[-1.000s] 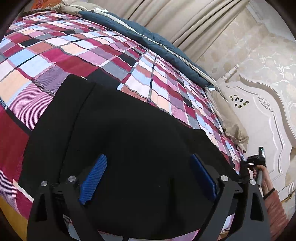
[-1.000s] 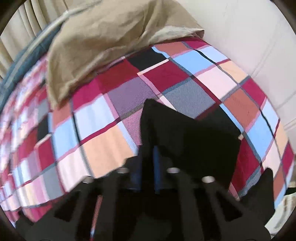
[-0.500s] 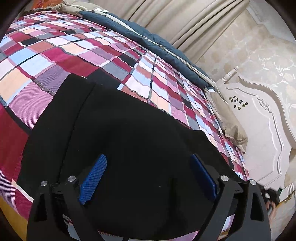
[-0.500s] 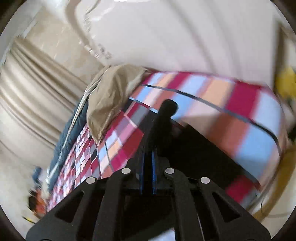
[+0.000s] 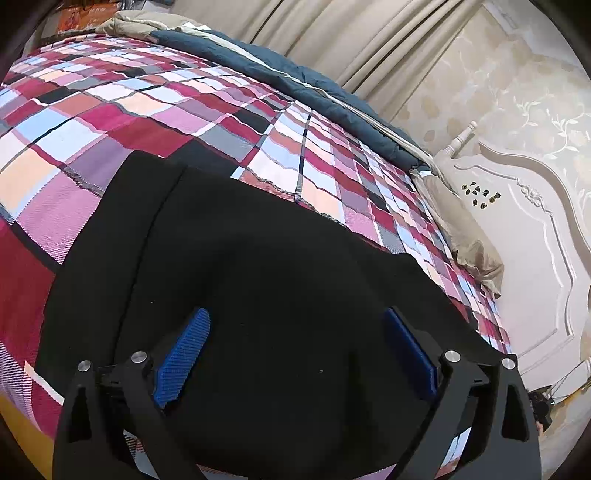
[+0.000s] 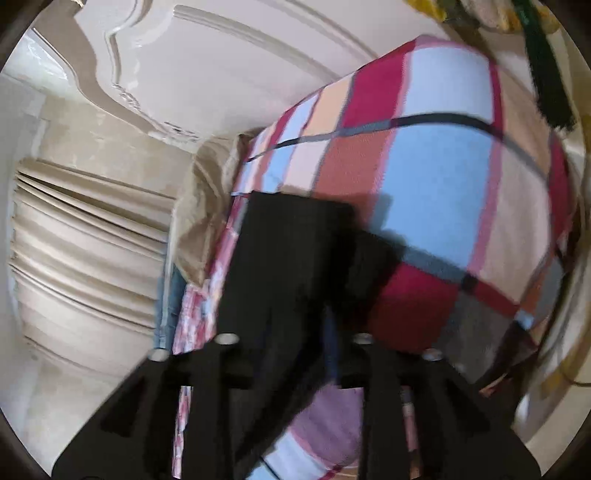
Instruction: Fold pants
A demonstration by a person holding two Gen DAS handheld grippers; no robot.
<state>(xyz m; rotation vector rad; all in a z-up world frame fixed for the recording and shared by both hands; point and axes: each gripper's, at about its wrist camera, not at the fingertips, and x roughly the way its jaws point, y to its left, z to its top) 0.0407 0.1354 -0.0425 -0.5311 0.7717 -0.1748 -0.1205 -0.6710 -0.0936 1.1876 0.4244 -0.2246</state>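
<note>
Black pants [image 5: 258, 280] lie spread on the plaid bedspread [image 5: 184, 110]. My left gripper [image 5: 295, 354] hovers just above them, wide open and empty, its blue pads [image 5: 183, 354] apart. In the right wrist view my right gripper [image 6: 295, 332] holds a strip of the black pants [image 6: 280, 258] that runs between its fingers near the bed's corner. The view is blurred and the cloth hides the pads; the fingers look slightly parted.
A white carved headboard [image 5: 528, 251] stands at the right, with a tan pillow [image 5: 461, 236] against it. A blue quilt [image 5: 295, 77] lies along the far side under beige curtains [image 5: 351, 33]. The bed's corner [image 6: 480, 221] drops off at the right.
My right gripper has swung and dropped toward the bed's corner, carrying the pants end with it. Its fingers look wider apart than before. The left gripper has stayed still and open.
</note>
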